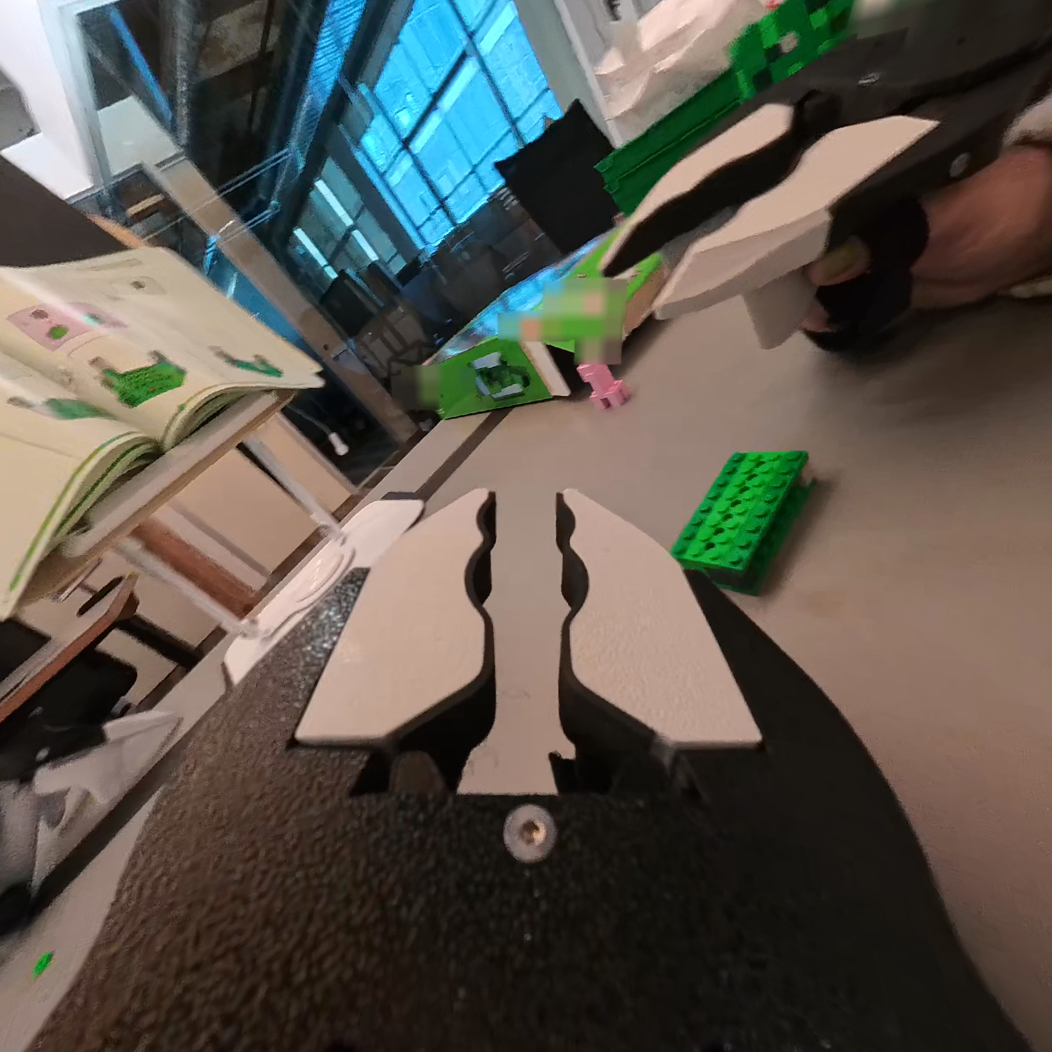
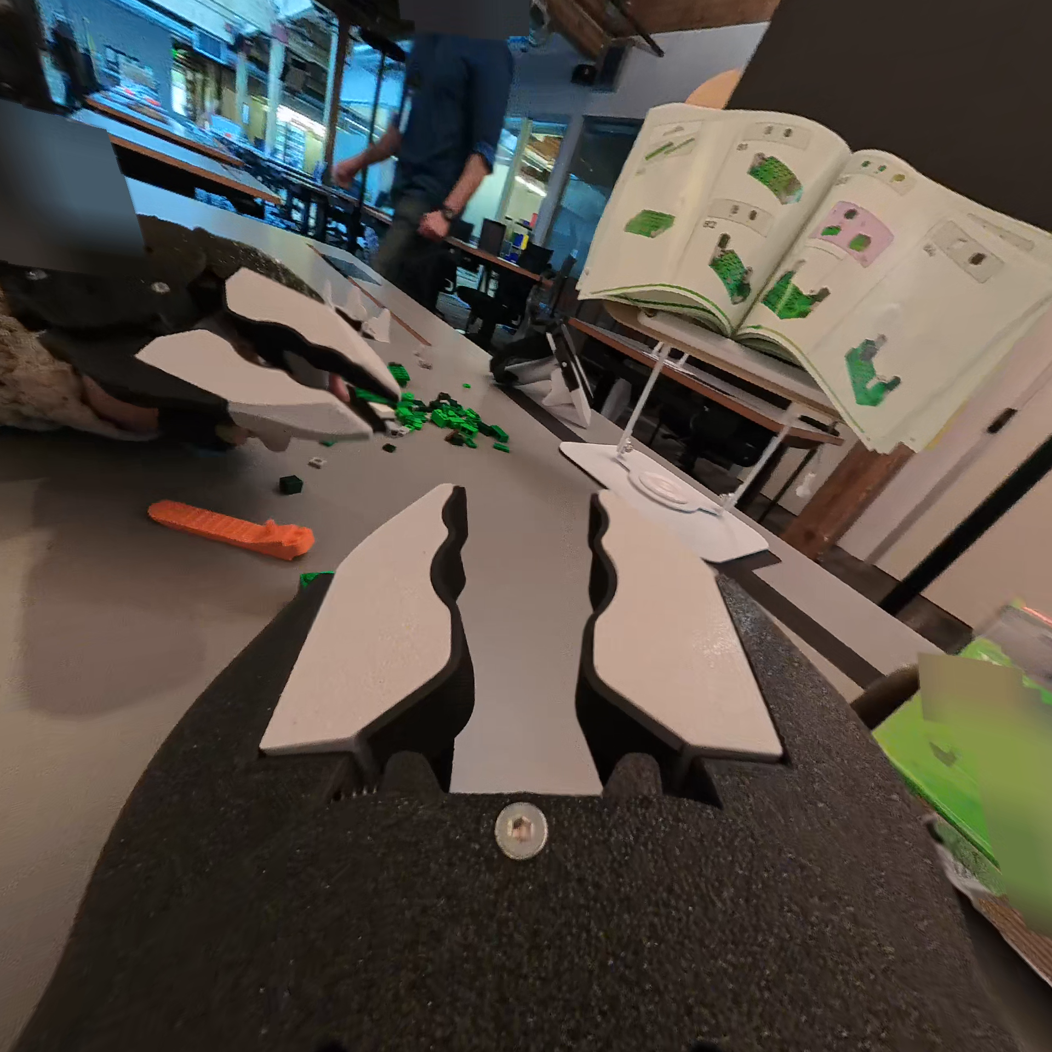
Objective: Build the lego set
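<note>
My left gripper [image 1: 525, 501] is open and empty, low over the grey table [image 1: 854, 683]. A flat green lego assembly [image 1: 740, 518] lies on the table just right of its fingertips. My right gripper [image 2: 526, 495] is open and empty, pointing across the table. It also shows in the left wrist view [image 1: 637, 279], held by a hand at the upper right. In the right wrist view the left gripper [image 2: 384, 413] hovers by a pile of loose green bricks [image 2: 450, 415]. The open instruction book [image 2: 797, 239] rests on a stand.
An orange brick separator [image 2: 227, 529] and a small dark brick [image 2: 290, 485] lie on the table. A pink lego pig [image 1: 606, 387] stands by the green set box [image 1: 501, 375]. A larger green build [image 1: 785, 40] is at the far right. A person [image 2: 444, 171] stands beyond the table. My left gripper is the nearer one to the orange brick separator [image 2: 227, 529]: about 9 cm, against 15 cm.
</note>
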`<state>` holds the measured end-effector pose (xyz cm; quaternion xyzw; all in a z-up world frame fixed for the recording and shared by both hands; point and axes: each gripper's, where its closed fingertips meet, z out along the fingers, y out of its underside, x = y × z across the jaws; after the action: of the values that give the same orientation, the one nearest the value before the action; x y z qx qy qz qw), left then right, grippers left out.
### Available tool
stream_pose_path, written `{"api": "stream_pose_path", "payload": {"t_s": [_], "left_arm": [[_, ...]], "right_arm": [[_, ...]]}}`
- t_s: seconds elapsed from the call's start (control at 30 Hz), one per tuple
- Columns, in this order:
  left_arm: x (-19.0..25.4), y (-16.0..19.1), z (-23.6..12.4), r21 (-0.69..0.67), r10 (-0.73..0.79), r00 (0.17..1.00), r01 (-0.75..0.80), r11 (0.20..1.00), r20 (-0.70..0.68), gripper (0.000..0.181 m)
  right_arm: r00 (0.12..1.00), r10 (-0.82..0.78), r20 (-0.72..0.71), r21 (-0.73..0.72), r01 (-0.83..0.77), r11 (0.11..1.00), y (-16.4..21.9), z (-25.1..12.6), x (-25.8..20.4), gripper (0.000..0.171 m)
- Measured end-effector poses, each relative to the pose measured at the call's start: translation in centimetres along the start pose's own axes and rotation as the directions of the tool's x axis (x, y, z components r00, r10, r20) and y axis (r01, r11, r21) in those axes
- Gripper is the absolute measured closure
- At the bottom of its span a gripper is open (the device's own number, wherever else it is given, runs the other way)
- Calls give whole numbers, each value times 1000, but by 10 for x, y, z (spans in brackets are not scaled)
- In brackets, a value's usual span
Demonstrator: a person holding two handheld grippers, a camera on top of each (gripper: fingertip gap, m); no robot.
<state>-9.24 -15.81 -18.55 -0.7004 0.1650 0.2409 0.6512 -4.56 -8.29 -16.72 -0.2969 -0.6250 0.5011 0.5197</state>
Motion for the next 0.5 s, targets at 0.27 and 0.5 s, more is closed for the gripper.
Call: {"api": "stream_pose_path", "payload": {"t_s": [0.27,0.5], "left_arm": [[-79,16,-31,-49,-34,961,49,998,273,161],[-134,104,-112,-458,-234,947,312,832,221,166]], "right_arm": [[999,-10,-38,-54,8,999,6,-1,0,133],[999,3,-44,-55,-6,998,9,5,5,134]]}}
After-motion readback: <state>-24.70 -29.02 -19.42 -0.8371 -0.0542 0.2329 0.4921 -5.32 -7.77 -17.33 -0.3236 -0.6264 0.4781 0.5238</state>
